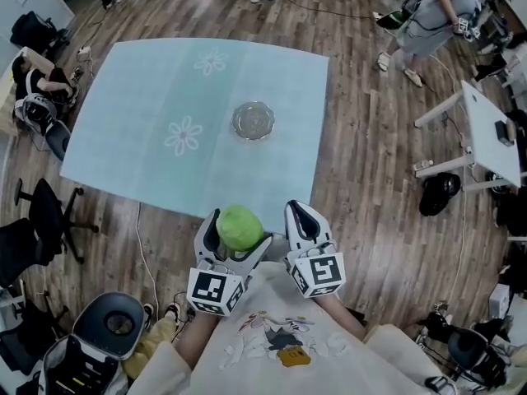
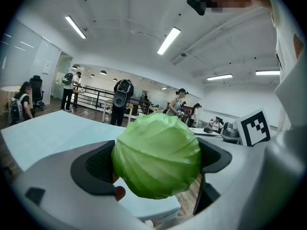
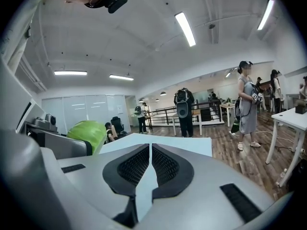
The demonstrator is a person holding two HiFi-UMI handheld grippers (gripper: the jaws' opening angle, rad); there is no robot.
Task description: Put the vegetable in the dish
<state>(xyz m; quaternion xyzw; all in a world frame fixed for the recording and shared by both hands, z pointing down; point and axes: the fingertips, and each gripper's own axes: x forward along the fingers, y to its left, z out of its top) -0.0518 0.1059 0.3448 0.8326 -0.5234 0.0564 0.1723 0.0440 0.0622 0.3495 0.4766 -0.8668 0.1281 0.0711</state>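
A round green cabbage (image 1: 239, 226) sits clamped between the jaws of my left gripper (image 1: 236, 235), held in the air just off the near edge of the table. In the left gripper view the cabbage (image 2: 157, 155) fills the gap between the two dark pads. A small clear glass dish (image 1: 253, 121) stands on the pale blue tablecloth (image 1: 148, 122), right of the table's middle, well beyond both grippers. My right gripper (image 1: 301, 215) hovers beside the left one, its jaws closed together with nothing between them (image 3: 150, 164). The cabbage (image 3: 87, 131) shows at the left of the right gripper view.
The cloth carries white flower prints (image 1: 183, 134). Office chairs (image 1: 49, 216) stand left of the table and a white desk (image 1: 486, 134) stands to the right. People stand around the far side of the room on the wooden floor.
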